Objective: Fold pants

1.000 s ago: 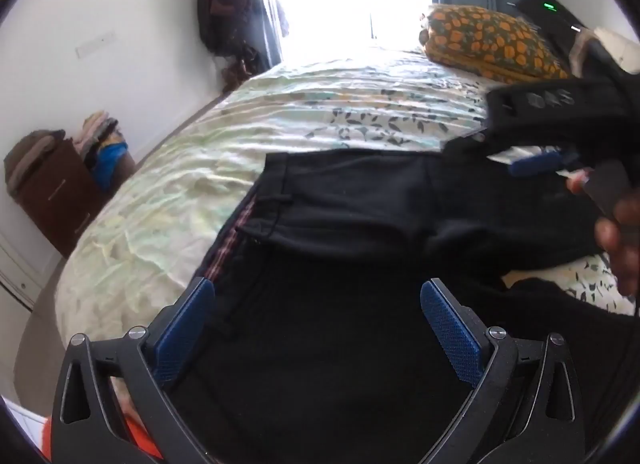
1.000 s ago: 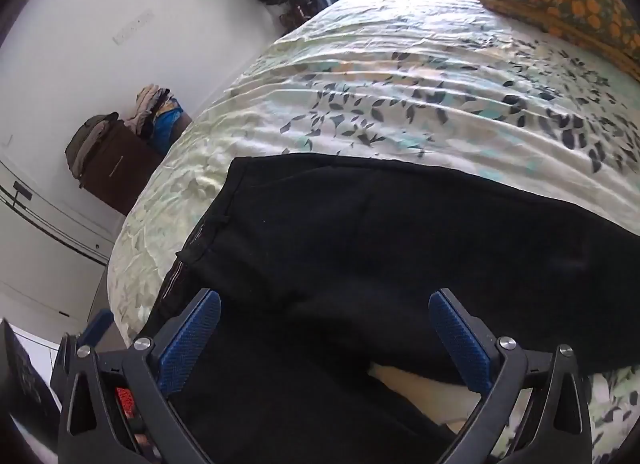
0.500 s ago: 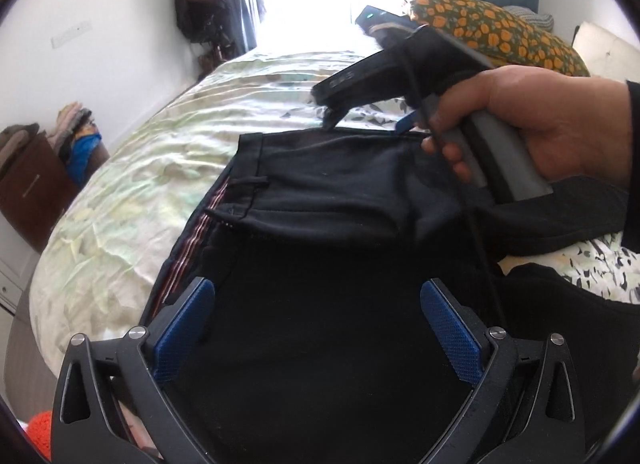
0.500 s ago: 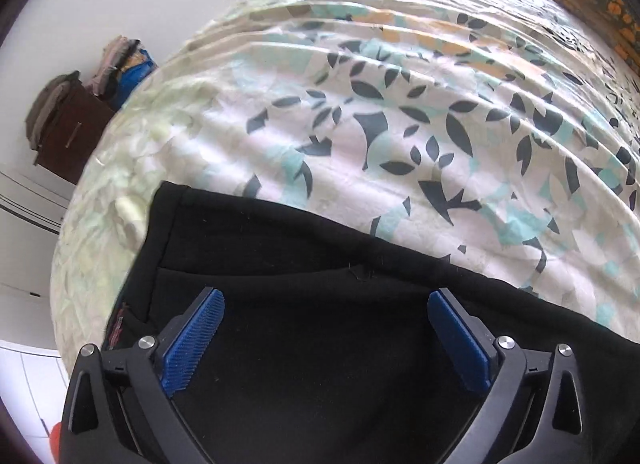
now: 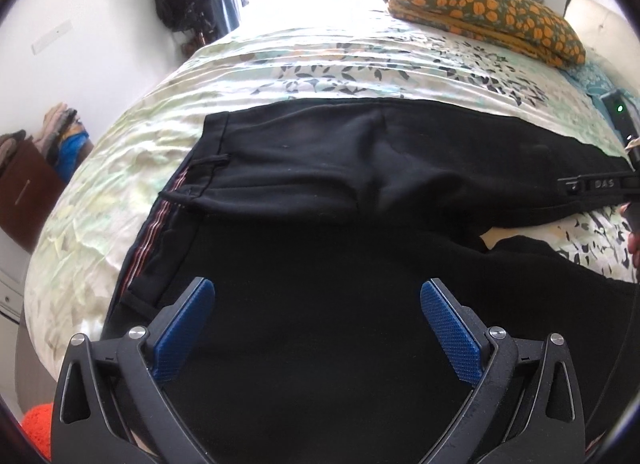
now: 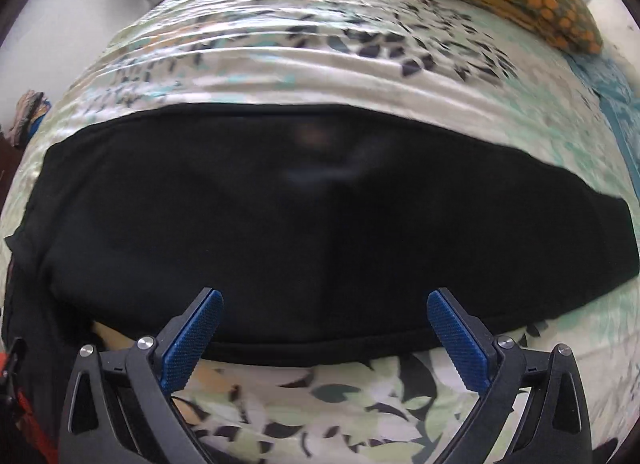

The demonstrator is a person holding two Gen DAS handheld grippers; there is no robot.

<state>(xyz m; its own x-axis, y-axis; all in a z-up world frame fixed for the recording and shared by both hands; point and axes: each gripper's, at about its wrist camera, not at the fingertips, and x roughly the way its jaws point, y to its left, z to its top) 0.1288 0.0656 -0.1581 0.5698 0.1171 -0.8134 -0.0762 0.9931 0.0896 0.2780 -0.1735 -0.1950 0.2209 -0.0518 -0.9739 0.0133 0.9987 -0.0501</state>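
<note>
black pants spread across the floral bed

pants [image 5: 320, 192] lie flat on the bed [image 5: 320, 64], over a pale sheet printed with dark and teal leaves. in the left wrist view the waistband sits at the left, with a belt loop and a red-and-white striped inner band showing along its edge; one leg runs off to the right, and a second layer of black cloth lies nearer the camera, with a patch of sheet showing between the two on the right side.

the left gripper [image 5: 318, 328] hangs over the near black cloth, its blue-padded jaws wide apart and holding nothing. the right gripper [image 6: 324, 328] is seen in its own view above the near hem of a pant leg [image 6: 320, 204], jaws likewise spread and empty, with leafy sheet directly under them. that view is somewhat blurred.

at the right edge of the left wrist view, part of the right gripper's black body [image 5: 596, 184] reaches in over the leg.

an orange-dotted pillow [image 5: 484, 30] rests at the far end of the bed, well apart from the pants.
</note>
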